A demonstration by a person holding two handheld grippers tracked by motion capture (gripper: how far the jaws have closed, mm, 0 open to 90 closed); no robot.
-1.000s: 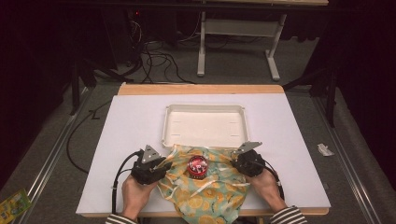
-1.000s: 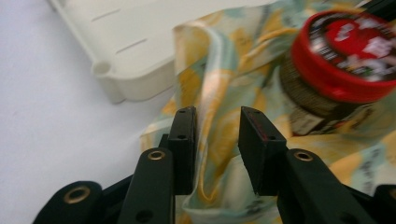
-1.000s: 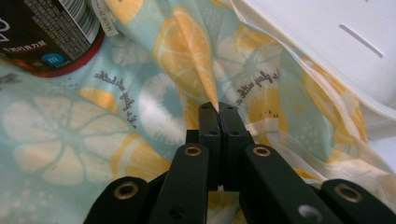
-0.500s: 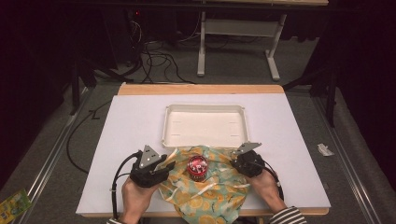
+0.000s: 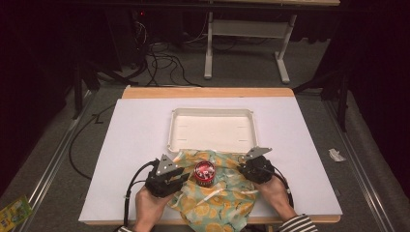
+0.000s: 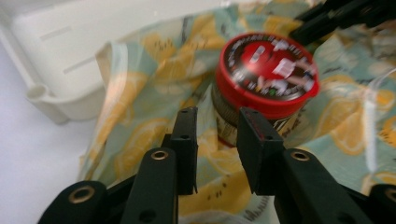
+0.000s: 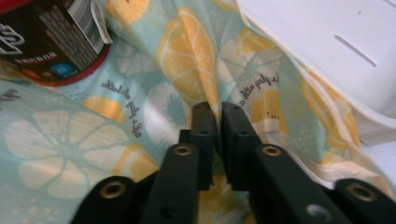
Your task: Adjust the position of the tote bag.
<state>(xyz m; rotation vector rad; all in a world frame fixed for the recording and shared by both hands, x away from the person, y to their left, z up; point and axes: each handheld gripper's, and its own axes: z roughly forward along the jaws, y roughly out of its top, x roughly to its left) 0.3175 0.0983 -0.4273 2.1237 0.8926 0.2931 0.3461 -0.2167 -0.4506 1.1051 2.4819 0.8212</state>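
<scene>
blurred: can lid (image 6: 267, 74) print | cut off: can (image 7: 44, 35) top

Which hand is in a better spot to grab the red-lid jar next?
The left gripper, I think. Its jaws have just been closing, with nothing between them, and the jar stands right ahead. The right gripper points at a fold of the cloth; its jaws have just been opening.

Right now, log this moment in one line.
left tool: open, jaws just closing, beside jar | right tool: jaws easing open, cloth fold between | tray: empty
</scene>
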